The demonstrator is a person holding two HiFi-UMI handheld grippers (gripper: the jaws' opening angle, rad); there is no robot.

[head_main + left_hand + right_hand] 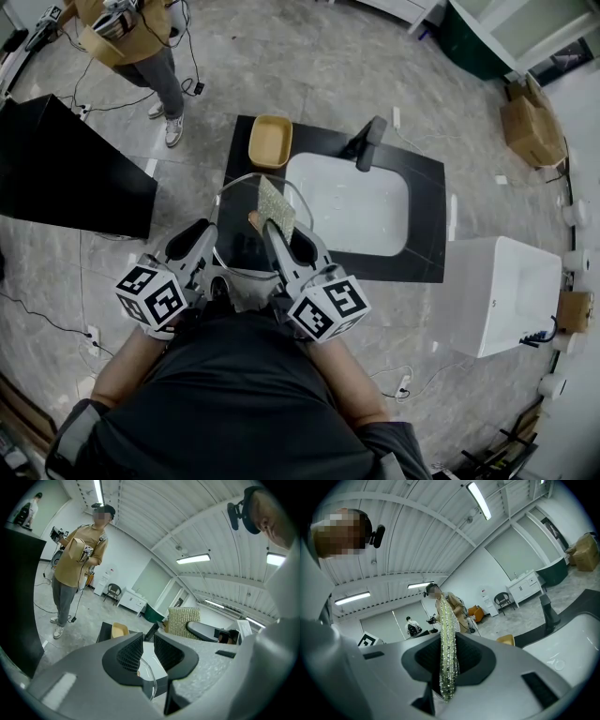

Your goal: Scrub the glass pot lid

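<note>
The left gripper (pixel 144 651) is pinching the glass lid (pixel 149 679) by its rim. The right gripper (pixel 449 660) is clamping a scouring pad (pixel 448 634) edge-on. The lid is sitting over the black counter's (pixel 427 187) left end, beside the white sink (pixel 356 206), with open floor around.

Just left of the white sink (pixel 347 206), the left gripper (pixel 207 236) holds a glass lid (pixel 239 211); the right gripper (pixel 273 231) holds a sponge (pixel 276 204) over it. A yellow tray (pixel 270 141) sits at the sink's far-left corner.
</note>
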